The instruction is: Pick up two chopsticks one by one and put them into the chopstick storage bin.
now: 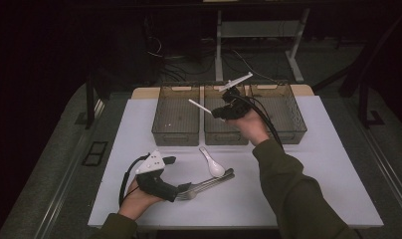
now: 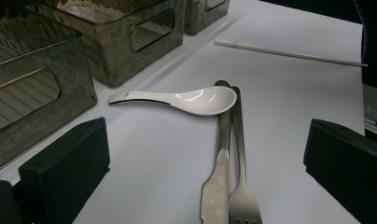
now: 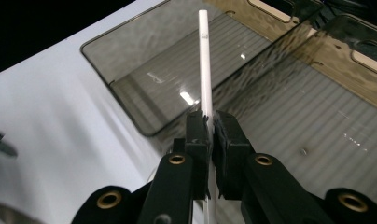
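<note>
The right gripper (image 3: 209, 122), clamped on 1 white chopstick (image 3: 204, 60), holds it lengthwise above the middle bin (image 1: 225, 135); the left gripper (image 2: 200, 158) gapes at the fork (image 2: 242, 186).

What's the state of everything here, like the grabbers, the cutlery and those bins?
Right gripper: shut on chopstick, held over the middle bin.
Left gripper: open, low over the table, holding nothing.
Spoon: lying on the table, bowl up, resting across the knife and fork handles.
Knife: flat on the table.
Fork: flat beside the knife.
Left bin: looks empty.
Right bin: upright; contents unclear.
</note>
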